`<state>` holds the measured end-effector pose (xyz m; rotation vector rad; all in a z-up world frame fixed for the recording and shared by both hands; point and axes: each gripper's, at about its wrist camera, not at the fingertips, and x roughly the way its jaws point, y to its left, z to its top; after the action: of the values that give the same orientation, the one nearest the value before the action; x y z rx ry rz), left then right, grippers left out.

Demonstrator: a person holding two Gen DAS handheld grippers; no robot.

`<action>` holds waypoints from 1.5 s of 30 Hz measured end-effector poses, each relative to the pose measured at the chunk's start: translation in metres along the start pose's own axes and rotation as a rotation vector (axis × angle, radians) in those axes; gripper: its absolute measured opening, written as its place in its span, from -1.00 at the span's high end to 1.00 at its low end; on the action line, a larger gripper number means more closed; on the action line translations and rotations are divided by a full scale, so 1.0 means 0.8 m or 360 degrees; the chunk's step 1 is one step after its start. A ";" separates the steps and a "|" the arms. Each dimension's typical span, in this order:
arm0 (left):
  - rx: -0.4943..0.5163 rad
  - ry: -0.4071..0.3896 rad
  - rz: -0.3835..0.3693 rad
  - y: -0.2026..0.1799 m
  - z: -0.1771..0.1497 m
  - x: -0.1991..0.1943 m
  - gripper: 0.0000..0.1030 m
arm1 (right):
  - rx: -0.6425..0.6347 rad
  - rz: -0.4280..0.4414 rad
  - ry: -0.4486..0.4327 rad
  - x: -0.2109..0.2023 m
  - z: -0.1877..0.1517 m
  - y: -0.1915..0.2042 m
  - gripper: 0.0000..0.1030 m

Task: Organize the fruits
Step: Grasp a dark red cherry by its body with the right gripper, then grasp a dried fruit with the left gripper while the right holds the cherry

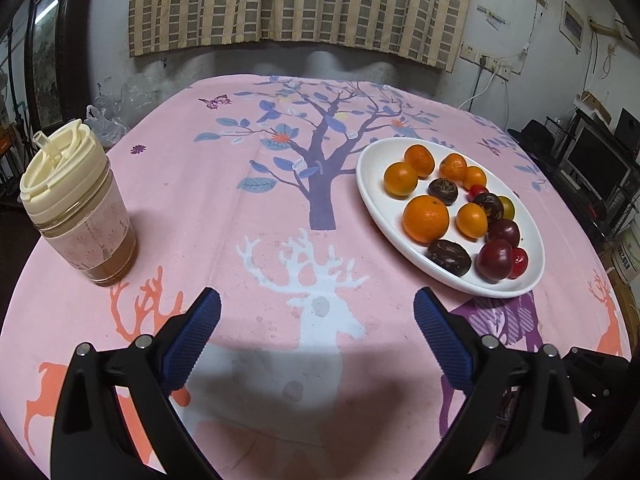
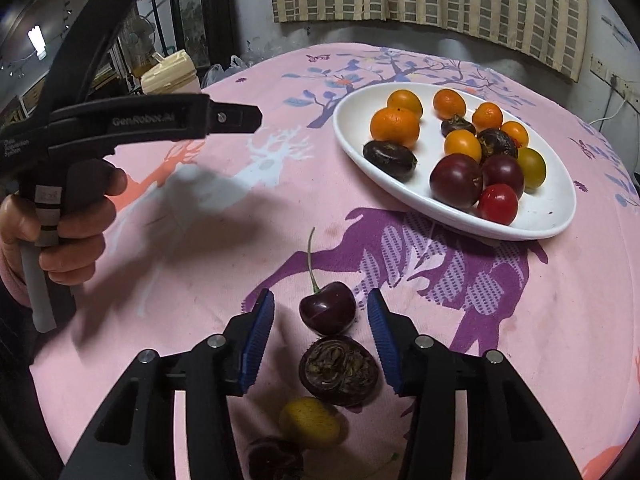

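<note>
Right wrist view: right gripper [image 2: 321,312] jaws spread around cherry [image 2: 328,307]; probably soft, slippery—grip its body gently.

Left gripper [image 1: 316,306] released.

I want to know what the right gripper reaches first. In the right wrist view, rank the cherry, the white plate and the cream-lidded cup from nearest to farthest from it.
1. cherry: on the cloth between the fingers of the open right gripper.
2. white plate: ahead, to the right.
3. cream-lidded cup: far left, behind the left gripper.

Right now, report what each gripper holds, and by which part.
Nothing held. Left gripper is open over bare cloth; right gripper is open around the cherry, pads apart from it.
</note>
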<state>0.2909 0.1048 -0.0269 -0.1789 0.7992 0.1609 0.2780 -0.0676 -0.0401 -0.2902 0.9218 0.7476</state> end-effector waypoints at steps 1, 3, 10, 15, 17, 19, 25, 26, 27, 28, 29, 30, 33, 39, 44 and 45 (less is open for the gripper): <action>-0.0001 0.0000 0.0000 0.000 0.000 0.000 -0.84 | 0.0001 -0.0008 0.0012 0.002 -0.001 -0.002 0.06; -0.0004 -0.0002 -0.0001 0.000 0.000 0.000 -0.84 | 0.0005 -0.0010 0.0032 0.007 0.001 -0.005 0.33; -0.0008 0.0064 -0.0088 -0.005 -0.003 0.003 -0.84 | 0.0289 -0.0025 -0.0195 -0.031 0.008 -0.056 0.43; 0.0145 0.0208 -0.0475 -0.052 -0.024 -0.001 -0.83 | 0.0546 -0.0121 -0.0293 -0.052 0.003 -0.105 0.43; 0.0296 0.0260 -0.0632 -0.089 -0.042 -0.009 -0.81 | 0.0578 -0.0151 -0.0306 -0.054 0.001 -0.113 0.43; 0.0437 0.0294 -0.0702 -0.119 -0.059 -0.016 -0.60 | 0.0580 -0.0151 -0.0313 -0.055 0.001 -0.114 0.43; 0.0579 0.0436 -0.0703 -0.163 -0.092 -0.007 -0.11 | 0.0573 -0.0159 -0.0333 -0.062 -0.002 -0.111 0.43; 0.0578 0.0442 -0.0690 -0.164 -0.093 -0.005 -0.03 | 0.0571 -0.0161 -0.0339 -0.064 0.000 -0.110 0.43; 0.0567 0.0447 -0.0680 -0.165 -0.093 -0.003 -0.02 | 0.0569 -0.0163 -0.0345 -0.065 0.001 -0.109 0.43; 0.0547 0.0451 -0.0669 -0.164 -0.093 -0.001 -0.02 | 0.0564 -0.0164 -0.0350 -0.066 0.001 -0.107 0.43; 0.0527 0.0453 -0.0655 -0.163 -0.092 0.001 0.00 | 0.0560 -0.0164 -0.0352 -0.067 0.001 -0.107 0.43; 0.0515 0.0453 -0.0646 -0.163 -0.091 0.002 0.01 | 0.0557 -0.0165 -0.0353 -0.067 0.002 -0.106 0.43; 0.0527 0.0445 -0.0621 -0.166 -0.096 0.001 0.03 | 0.0560 -0.0156 -0.0353 -0.069 0.002 -0.106 0.42; 0.0573 0.0401 -0.0583 -0.169 -0.099 -0.002 0.22 | 0.0560 -0.0158 -0.0361 -0.072 0.002 -0.104 0.42; 0.0564 0.0396 -0.0584 -0.167 -0.099 -0.004 0.27 | 0.0570 -0.0161 -0.0358 -0.071 0.001 -0.107 0.42; 0.0568 0.0394 -0.0583 -0.166 -0.099 -0.004 0.27 | 0.0567 -0.0160 -0.0352 -0.069 0.001 -0.106 0.43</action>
<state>0.2615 -0.0424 -0.0655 -0.0046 1.0123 -0.3548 0.3166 -0.1533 -0.0016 0.0597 0.8061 0.4994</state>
